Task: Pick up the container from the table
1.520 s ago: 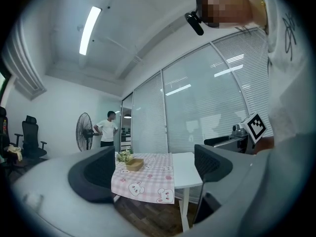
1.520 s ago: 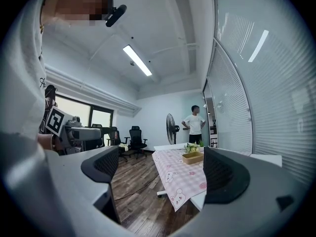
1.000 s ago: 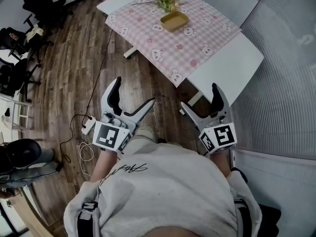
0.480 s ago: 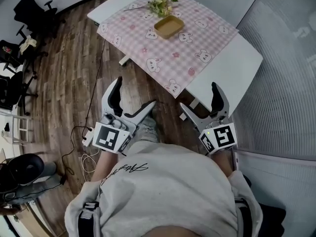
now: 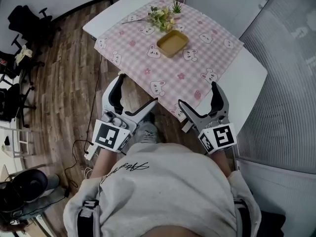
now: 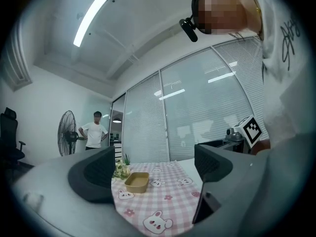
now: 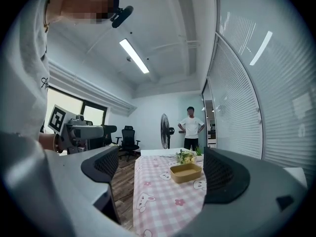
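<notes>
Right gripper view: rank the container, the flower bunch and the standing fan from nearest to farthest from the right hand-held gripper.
1. Container: on the pink cloth, ahead of the right hand-held gripper, toward its right jaw.
2. Flower bunch: just behind the container, farther along the cloth.
3. Standing fan: in the background, left of the standing person.

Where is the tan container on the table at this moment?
In the head view the container sits on the pink checked cloth, near its far edge, just this side of the small flowers.
</notes>
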Motion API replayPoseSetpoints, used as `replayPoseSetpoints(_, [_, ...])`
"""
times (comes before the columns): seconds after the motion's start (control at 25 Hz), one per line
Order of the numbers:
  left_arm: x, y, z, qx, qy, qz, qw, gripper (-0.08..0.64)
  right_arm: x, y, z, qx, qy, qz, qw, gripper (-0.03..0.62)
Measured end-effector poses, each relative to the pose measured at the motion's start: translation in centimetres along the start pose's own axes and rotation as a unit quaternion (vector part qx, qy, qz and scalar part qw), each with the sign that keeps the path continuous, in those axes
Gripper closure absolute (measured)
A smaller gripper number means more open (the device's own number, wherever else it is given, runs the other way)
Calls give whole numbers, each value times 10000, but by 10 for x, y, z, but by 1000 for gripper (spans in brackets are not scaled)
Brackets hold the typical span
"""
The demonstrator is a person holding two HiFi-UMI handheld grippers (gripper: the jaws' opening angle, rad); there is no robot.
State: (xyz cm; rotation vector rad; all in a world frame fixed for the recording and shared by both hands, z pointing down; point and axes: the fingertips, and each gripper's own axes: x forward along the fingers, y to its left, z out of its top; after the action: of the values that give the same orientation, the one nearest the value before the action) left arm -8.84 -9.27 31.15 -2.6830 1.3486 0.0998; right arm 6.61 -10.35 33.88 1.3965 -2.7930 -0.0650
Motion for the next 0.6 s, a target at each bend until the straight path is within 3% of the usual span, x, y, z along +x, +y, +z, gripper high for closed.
replayPoseSetpoints(0.6, [114, 108, -7, 120, -13, -717, 9974, 75, 121, -68, 8, 80, 28, -574, 9983, 72])
